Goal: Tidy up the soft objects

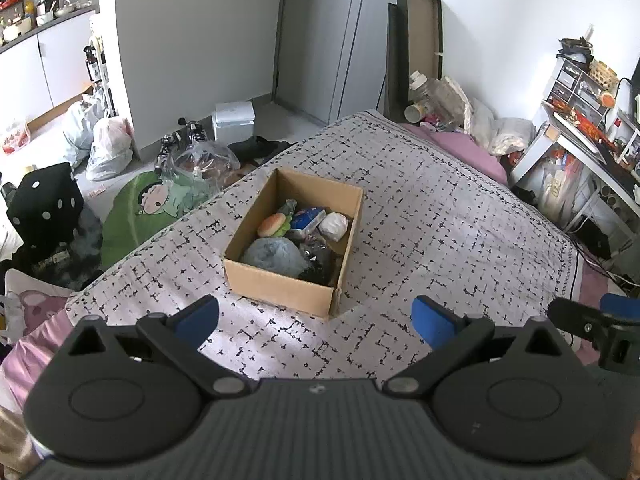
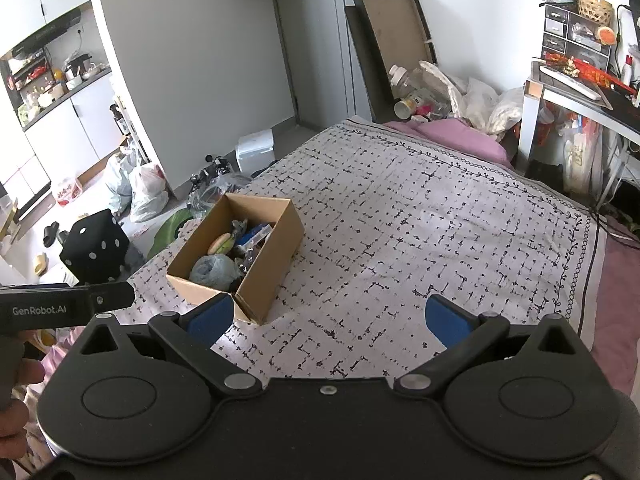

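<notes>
Cardboard box [image 1: 280, 284] on bed; "GenRobot.AI" on left gripper [image 2: 68, 306]; both jaws wide, empty.

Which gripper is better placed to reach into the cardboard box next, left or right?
Probably the left. The cardboard box lies straight ahead of the left gripper, centred between its open jaws. For the right gripper, also open, the box sits off to its left side.

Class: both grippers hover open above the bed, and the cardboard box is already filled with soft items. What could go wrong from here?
1. The cardboard box sits near the bed's edge; a push might tip it off.
2. The burger toy lies close among other items; the left gripper may snag a neighbour.
3. Soft bedding could let the box tilt.
</notes>
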A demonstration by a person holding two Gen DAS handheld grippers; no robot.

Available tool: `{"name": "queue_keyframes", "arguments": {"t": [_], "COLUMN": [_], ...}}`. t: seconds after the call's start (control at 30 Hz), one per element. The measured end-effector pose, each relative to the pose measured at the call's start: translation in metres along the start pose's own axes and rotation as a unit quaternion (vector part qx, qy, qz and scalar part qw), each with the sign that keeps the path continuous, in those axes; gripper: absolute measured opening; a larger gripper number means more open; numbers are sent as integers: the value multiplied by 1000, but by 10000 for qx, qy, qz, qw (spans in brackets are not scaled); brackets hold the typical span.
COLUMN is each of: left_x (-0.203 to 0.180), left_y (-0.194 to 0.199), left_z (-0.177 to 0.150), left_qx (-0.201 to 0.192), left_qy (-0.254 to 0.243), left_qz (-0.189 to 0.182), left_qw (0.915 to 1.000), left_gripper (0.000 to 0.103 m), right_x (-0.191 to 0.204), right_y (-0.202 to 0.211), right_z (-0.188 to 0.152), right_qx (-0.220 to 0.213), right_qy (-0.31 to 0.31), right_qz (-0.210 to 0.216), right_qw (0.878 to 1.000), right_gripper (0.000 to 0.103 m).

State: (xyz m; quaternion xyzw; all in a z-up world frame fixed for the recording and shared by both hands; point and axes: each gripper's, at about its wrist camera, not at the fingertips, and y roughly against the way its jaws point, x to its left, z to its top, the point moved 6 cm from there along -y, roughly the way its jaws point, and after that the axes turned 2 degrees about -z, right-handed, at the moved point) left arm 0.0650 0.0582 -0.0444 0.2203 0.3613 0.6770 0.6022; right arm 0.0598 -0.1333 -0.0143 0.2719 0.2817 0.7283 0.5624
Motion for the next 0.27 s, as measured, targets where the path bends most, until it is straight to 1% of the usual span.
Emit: {"name": "queue_keyframes", "arguments": {"t": [0.27], "left_x": [-4], "left_y": [3], "left_z": [-1], "left_qx": [-91], "left_qy": [-62], "left_qz": [8], "left_qw": [9999], "left_gripper": [102], "right_x": [-2], "right_y": [-1], "right_z": [-1], "right_qx": [1], "right_qy": [-19], "right_qz": [41], "right_qw": [10000], "right_gripper": [103]}}
